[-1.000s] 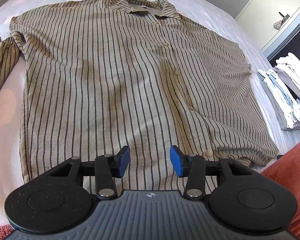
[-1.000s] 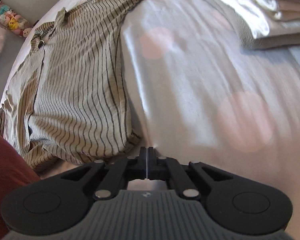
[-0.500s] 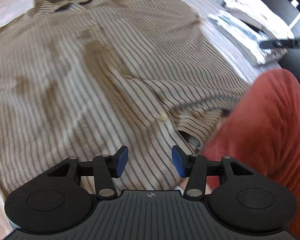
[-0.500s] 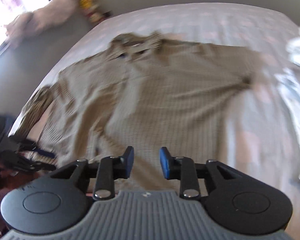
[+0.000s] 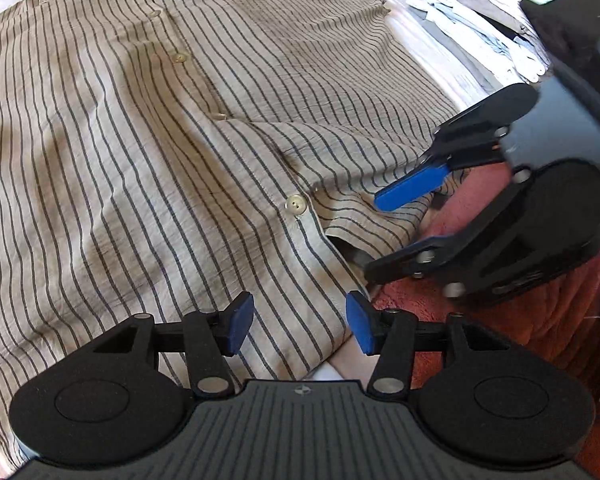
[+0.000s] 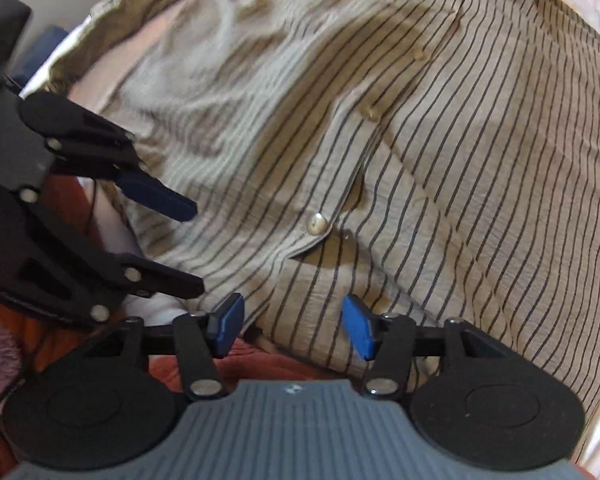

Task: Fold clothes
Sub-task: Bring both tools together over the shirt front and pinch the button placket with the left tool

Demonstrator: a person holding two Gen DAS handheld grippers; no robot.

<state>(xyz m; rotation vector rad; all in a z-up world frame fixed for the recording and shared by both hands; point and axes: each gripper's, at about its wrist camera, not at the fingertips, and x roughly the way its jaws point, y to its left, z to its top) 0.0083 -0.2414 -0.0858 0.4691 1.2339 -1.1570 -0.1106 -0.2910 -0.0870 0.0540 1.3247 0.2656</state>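
On bed: one striped shirt [image 5: 148, 152], two tools [image 5: 300, 322] [image 6: 292, 324] parted.

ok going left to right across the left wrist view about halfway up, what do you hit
striped shirt → lowest shirt button → right hand-held gripper, jaws apart and closing over the shirt's hem with nothing pinched yet. The folded clothes pile sits farther back, top right.

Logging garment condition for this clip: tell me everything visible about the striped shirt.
The shirt is beige with thin dark stripes, in a light, crinkled-looking fabric, with a collar and pale buttons down the front. It lies face up, spread flat on the bed, buttoned, the placket gaping slightly at the hem. Both tools hang over the hem with jaws apart; neither grips it.
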